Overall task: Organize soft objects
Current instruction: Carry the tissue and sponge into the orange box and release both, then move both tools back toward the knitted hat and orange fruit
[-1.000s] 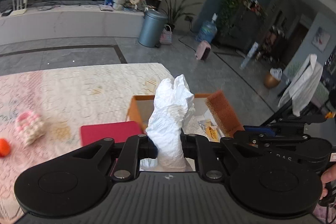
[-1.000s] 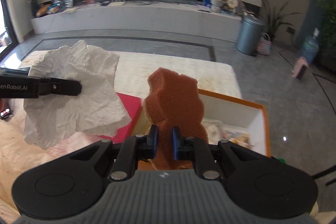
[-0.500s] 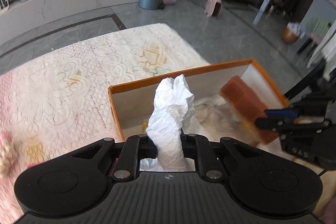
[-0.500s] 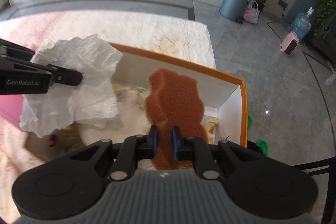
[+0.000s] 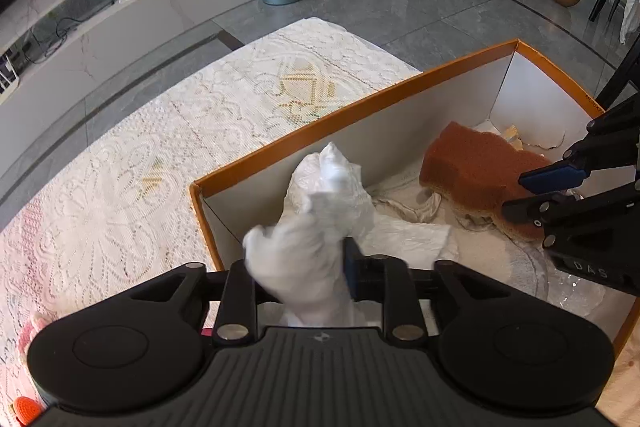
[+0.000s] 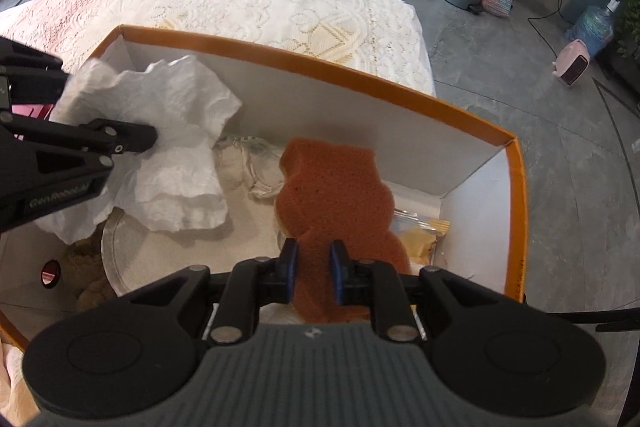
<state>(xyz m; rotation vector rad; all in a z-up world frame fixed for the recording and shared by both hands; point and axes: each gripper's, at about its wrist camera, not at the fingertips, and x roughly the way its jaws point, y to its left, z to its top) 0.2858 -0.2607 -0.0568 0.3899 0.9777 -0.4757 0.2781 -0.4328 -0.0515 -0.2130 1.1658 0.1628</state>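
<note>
An orange-rimmed white box (image 5: 348,107) (image 6: 304,63) sits on the lace-covered table. My left gripper (image 5: 308,267) has its jaws spread wide, with a crumpled white tissue (image 5: 320,219) (image 6: 172,131) loose and blurred between them, inside the box at its left end. My right gripper (image 6: 314,267) is shut on a brown sponge (image 6: 336,187) (image 5: 476,171) and holds it low inside the box at the right end, over other soft items.
The box holds a beige cloth (image 6: 248,167), a yellow packet (image 6: 420,235) and a clear disc (image 6: 120,251). A pink knitted item (image 5: 32,331) and an orange ball (image 5: 26,409) lie on the tablecloth (image 5: 160,147) at left.
Both grippers have moved down into the box. The left jaws have opened and the tissue is slipping loose. The right gripper still clamps the sponge, now lower.
</note>
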